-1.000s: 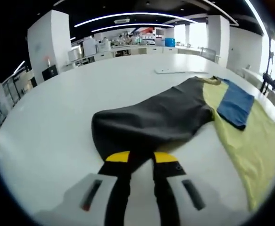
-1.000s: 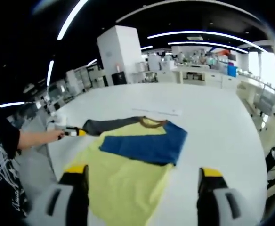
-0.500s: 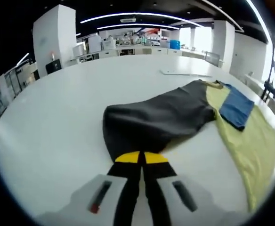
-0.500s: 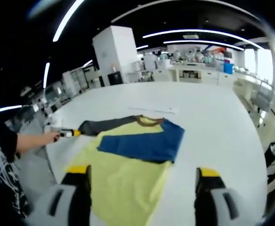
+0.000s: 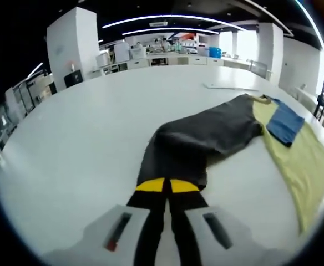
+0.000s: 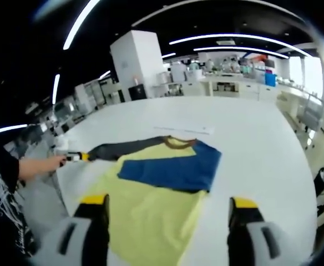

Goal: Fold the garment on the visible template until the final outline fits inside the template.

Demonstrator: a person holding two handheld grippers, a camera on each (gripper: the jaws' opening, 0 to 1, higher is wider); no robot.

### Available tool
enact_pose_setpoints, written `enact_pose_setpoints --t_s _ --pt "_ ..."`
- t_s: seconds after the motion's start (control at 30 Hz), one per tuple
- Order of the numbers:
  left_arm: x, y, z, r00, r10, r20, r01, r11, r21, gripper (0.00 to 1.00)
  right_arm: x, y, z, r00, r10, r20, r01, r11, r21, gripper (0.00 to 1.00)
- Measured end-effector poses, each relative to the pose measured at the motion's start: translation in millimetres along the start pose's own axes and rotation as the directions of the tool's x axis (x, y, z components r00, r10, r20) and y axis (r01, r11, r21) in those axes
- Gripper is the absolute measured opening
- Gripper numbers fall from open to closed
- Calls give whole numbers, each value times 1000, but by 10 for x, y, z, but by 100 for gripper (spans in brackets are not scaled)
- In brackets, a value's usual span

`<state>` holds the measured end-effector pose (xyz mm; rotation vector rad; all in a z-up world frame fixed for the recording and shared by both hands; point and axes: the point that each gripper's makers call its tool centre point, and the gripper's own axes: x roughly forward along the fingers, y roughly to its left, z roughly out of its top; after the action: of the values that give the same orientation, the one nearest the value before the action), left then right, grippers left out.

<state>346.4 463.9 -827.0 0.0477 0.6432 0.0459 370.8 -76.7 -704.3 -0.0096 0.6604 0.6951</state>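
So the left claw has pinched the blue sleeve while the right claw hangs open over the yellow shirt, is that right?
Not quite: the left claw is shut on the dark grey sleeve, not the blue one, which lies folded on the shirt. The left gripper view shows this. The right claw does hang open over the yellow shirt.

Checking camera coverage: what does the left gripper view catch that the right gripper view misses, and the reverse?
Left gripper view: a close look at the left tool, jaws together on the end of the grey sleeve.

Right gripper view: the right tool, jaws wide apart above the yellow body; the person's hand holding the left tool at the sleeve end; the whole shirt outline.

Both: the grey sleeve, the folded blue sleeve, the yellow body, the white table.
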Motion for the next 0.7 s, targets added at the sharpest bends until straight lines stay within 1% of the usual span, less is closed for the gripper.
enact_pose_setpoints --t_s 0.1,0.13,0.2,0.3,0.37,0.4,0.47,0.53,0.63,0.7 --pt "-24 101 -17 999 36 -4 -36 999 -4 0 -8 48 4 1000 9 -3 -9 1000 -11 89" --pt "-46 188 -31 999 53 -3 -53 999 -6 0 -13 61 14 1000 11 -4 -11 1000 -19 90" --pt "-67 229 -35 998 65 0 -65 998 -27 0 -29 92 34 1000 14 -1 -14 999 -31 91" --pt "-72 286 -55 996 91 -7 -91 996 -20 0 -48 116 54 1000 14 -1 -14 999 -47 93" --pt "-88 340 -82 992 122 -22 -122 992 -22 0 -61 123 48 1000 13 -2 -13 998 -54 94" --pt "-96 366 -84 991 133 -20 -134 991 -25 1 -70 129 36 1000 12 -8 -13 998 -57 94" --pt "-133 382 -93 987 157 -28 -158 987 -19 5 -85 125 16 1000 9 -13 -9 998 -61 95" --pt "-151 420 -86 986 166 -24 -167 985 -39 10 -99 130 -16 1000 3 -22 -4 998 -61 95" --pt "-188 429 -65 985 172 -17 -172 980 -95 21 -115 129 -43 1000 -2 -23 1 999 -55 95" --pt "-228 337 -20 987 160 2 -158 974 -160 29 -118 135 -59 1000 -4 -24 2 999 -48 95"
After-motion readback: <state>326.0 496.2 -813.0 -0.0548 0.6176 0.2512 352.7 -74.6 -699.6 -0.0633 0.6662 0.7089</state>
